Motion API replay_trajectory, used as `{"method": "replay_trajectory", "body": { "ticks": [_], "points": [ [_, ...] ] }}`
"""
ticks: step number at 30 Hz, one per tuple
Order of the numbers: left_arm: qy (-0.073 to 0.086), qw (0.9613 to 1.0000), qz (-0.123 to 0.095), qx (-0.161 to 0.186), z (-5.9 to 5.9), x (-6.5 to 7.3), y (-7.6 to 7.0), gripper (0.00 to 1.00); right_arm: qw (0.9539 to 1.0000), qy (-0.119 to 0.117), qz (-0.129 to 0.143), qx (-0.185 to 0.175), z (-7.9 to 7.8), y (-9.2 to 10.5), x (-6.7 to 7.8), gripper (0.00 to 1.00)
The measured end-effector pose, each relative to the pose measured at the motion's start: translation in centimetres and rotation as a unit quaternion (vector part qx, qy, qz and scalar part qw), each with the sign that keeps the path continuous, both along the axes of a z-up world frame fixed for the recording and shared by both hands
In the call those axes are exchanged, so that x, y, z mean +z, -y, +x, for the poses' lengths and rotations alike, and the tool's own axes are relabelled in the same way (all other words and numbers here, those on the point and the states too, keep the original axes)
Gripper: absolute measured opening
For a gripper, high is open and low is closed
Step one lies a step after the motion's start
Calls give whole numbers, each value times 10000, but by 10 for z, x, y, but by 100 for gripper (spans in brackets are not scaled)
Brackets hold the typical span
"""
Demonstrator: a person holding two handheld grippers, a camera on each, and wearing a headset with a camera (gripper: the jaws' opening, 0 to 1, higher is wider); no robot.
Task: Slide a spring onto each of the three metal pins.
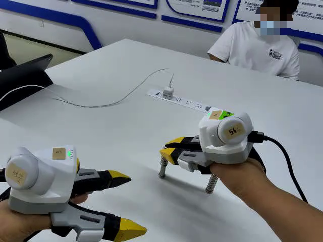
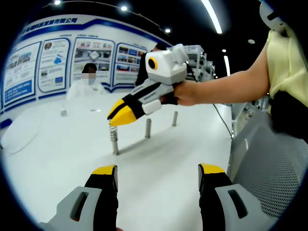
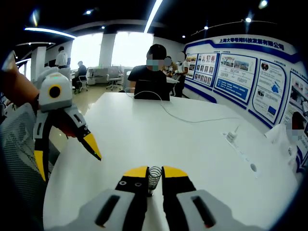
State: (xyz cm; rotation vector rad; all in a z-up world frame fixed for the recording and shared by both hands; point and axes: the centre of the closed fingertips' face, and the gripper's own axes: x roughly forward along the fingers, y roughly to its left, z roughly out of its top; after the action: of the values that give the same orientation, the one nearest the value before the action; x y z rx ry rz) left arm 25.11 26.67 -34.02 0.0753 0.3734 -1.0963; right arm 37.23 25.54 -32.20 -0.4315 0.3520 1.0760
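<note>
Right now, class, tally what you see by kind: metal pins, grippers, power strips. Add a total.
Metal pins: 3
Grippers: 2 (left gripper; right gripper, clamping a spring)
Power strips: 1
Total: 6

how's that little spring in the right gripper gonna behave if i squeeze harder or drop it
Probably springy, not stiff: the spring is an open thin-wire coil pinched by the right gripper, so a harder squeeze may buckle it. It looks light. Dropped on the smooth table, it would likely roll.
</note>
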Motion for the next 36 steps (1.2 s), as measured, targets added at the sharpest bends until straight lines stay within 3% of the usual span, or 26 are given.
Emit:
{"method": "replay_trajectory", "body": {
  "ticks": [24,36],
  "points": [
    [-48,10000,-11,60,-1,-3,-3,68,9987,-211,-470,-23,0,0,-34,12],
    [-44,10000,-22,78,-1,-3,-2,68,9985,-275,-463,-78,0,2,-35,14]
  ]
}}
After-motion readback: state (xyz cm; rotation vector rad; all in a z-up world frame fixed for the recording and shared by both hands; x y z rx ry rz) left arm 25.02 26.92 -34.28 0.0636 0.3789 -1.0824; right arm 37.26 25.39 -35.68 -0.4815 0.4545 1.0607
